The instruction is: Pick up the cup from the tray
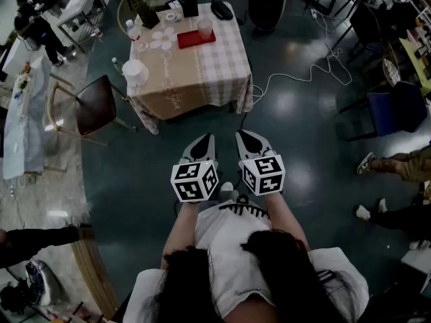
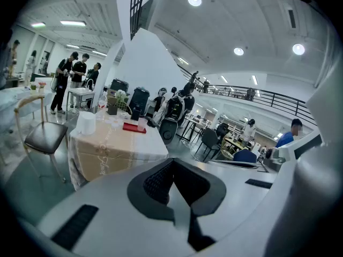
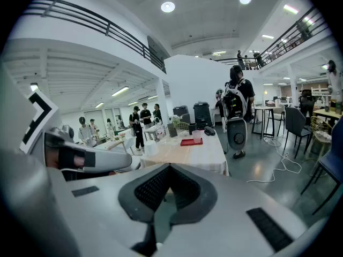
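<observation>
A translucent cup [image 1: 205,27] stands on a red tray [image 1: 192,40] on the checked-cloth table [image 1: 222,73], far ahead of me. Both grippers are held close to my body, well short of the table. In the head view the left gripper [image 1: 203,140] and the right gripper [image 1: 246,137] point toward the table, side by side, each shut with nothing in it. The left gripper view shows the left gripper [image 2: 172,162] with its jaws closed, and the cup [image 2: 142,123] on the tray [image 2: 131,128] far off. The right gripper [image 3: 169,167] also has its jaws together, with the cup [image 3: 196,135] and tray [image 3: 190,142] beyond.
A dark chair [image 1: 94,106] stands left of the table. On the table are a white cylinder [image 1: 135,73], a bottle [image 1: 133,31] and a black object [image 1: 221,9]. A white cable [image 1: 303,73] runs over the floor at the right. A blue chair [image 1: 397,110] and people stand around.
</observation>
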Demonstrator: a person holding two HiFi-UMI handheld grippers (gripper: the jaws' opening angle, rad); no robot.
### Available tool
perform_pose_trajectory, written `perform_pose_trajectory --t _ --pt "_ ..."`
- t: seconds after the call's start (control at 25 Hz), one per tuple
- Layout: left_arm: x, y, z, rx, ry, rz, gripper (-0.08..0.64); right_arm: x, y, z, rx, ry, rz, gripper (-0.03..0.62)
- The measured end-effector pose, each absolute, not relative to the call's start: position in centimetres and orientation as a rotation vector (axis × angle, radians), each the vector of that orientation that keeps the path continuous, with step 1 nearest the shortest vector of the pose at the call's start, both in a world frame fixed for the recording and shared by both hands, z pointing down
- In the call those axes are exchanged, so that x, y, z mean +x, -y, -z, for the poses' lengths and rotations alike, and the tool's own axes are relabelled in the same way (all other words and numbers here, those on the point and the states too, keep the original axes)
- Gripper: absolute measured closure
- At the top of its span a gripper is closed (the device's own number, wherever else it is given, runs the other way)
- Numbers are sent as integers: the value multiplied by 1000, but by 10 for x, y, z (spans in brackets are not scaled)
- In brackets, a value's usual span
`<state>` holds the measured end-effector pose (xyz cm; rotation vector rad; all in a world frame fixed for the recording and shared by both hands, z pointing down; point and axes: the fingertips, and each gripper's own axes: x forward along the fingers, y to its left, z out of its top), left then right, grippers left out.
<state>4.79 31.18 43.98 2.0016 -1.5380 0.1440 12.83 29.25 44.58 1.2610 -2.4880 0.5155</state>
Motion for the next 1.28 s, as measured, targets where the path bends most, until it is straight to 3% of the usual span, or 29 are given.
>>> perform_pose_trajectory --t 0.76,0.8,0.88,0.96,1.28 --pt "48 -317 -446 1981 1578 -150 552 135 -292 -451 1282 2543 -596 578" --pt "48 -317 -447 1978 1580 -151 552 135 -291 -451 1270 2552 -598 564" --pt "46 -316 -449 1965 1584 -147 552 132 -288 -450 1241 2574 -604 456" --pt "43 -314 -451 1953 1593 -145 552 129 -285 -452 1218 2585 -601 397" --pt "32 -282 -457 1959 1590 -163 554 118 -256 -450 1216 2609 -556 330"
